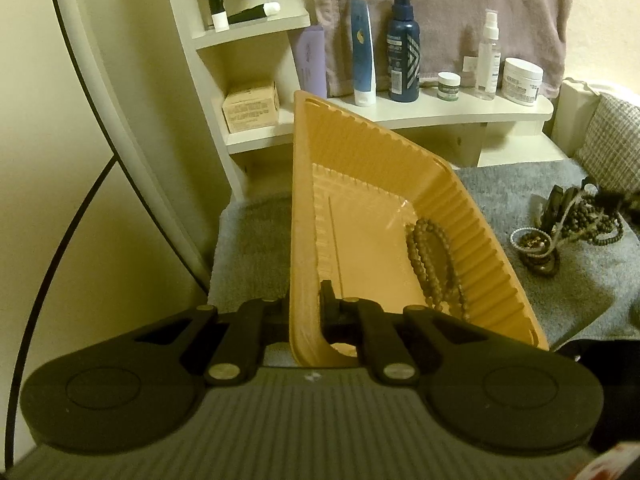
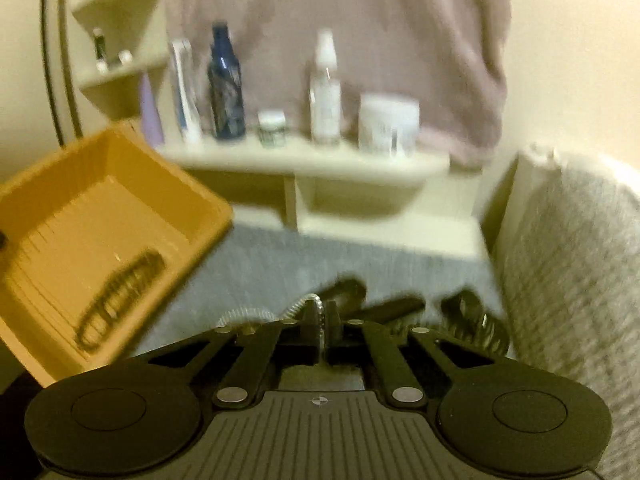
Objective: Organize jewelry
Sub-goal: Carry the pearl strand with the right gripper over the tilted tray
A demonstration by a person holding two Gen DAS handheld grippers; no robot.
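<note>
My left gripper (image 1: 306,312) is clamped on the near wall of the orange plastic tray (image 1: 304,216), one finger outside the wall and one inside, holding the tray tilted with its left side raised. A brown bead necklace (image 1: 434,260) lies inside the tray against its ribbed right wall. In the right wrist view the same tray (image 2: 36,188) sits at the left, the necklace (image 2: 120,296) dark and blurred on its floor.

My right gripper (image 2: 322,328) has its jaws drawn together on a silver-white beaded strand (image 2: 316,306); the strand curves away to the left just beyond the fingertips. This view is motion-blurred, so finer detail cannot be told.

To the right of the tray, on the grey mat (image 1: 500,196), lies the remaining heap of jewelry (image 1: 568,220): dark bead strands, a white pearl-like bracelet and some dark pieces tangled together.

At the far side stands a cream shelf (image 1: 460,114) bearing a blue tube (image 1: 362,52), a dark blue spray bottle (image 1: 404,44), a small jar (image 1: 448,86), a clear spray bottle (image 1: 489,56) and a white tub (image 1: 522,80). A mauve towel (image 1: 460,4) hangs behind them.
</note>
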